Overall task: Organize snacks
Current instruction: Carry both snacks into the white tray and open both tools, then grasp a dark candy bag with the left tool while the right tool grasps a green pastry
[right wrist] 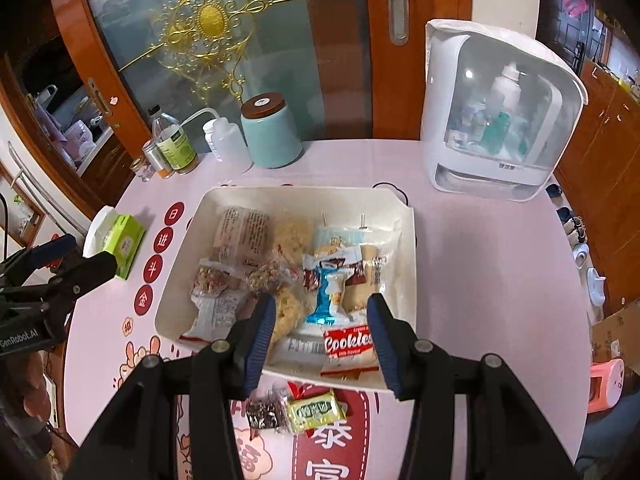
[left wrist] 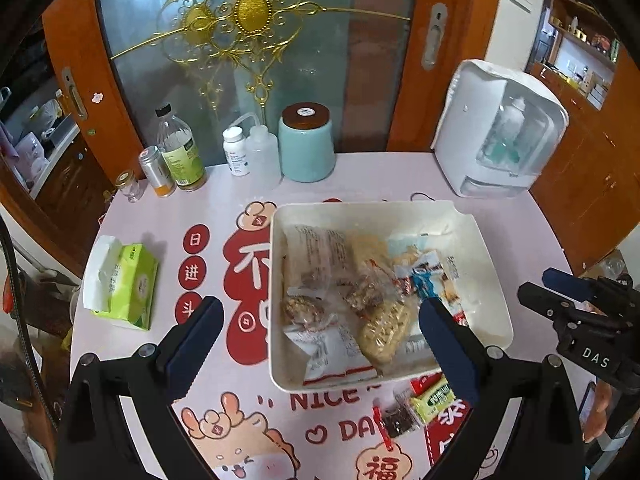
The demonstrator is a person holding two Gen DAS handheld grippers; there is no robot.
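Fingers, left gripper (left wrist: 320, 336): spread wide with nothing between the blue pads; one finger (left wrist: 200, 336) is seen over the printed table cover, the other (left wrist: 444, 344) over the near right part of the tray.
Fingers, right gripper (right wrist: 320, 336): parted about halfway, nothing gripped; both pads are held above the near edge of the tray, with the cookie packet seen between them but not pressed.
Tray (right wrist: 176, 304): white, square, set at the middle of the round table (right wrist: 480, 280); filled with wrapped snacks.
Snacks in tray: a red and white cookie packet (right wrist: 347, 350) at the near edge, a blue and white packet (right wrist: 326, 300) just behind it, clear bags of grain bars (left wrist: 382, 330) and nut clusters (left wrist: 300, 308) toward the left side.
Snacks outside tray: a yellow-green packet (right wrist: 316, 414) and a dark packet (right wrist: 262, 416) touching side by side on the table, just beside the tray's near edge.
Far edge of table: a teal jar (left wrist: 306, 148) with a brown lid, a squeeze bottle (left wrist: 262, 154), a white pill bottle (left wrist: 236, 152), a clear bottle (left wrist: 178, 152) with a green label, and a small tin (left wrist: 156, 170).
Far right edge: a white cabinet (right wrist: 500, 116) with a clear door.
Left edge: a green tissue pack (left wrist: 128, 282).
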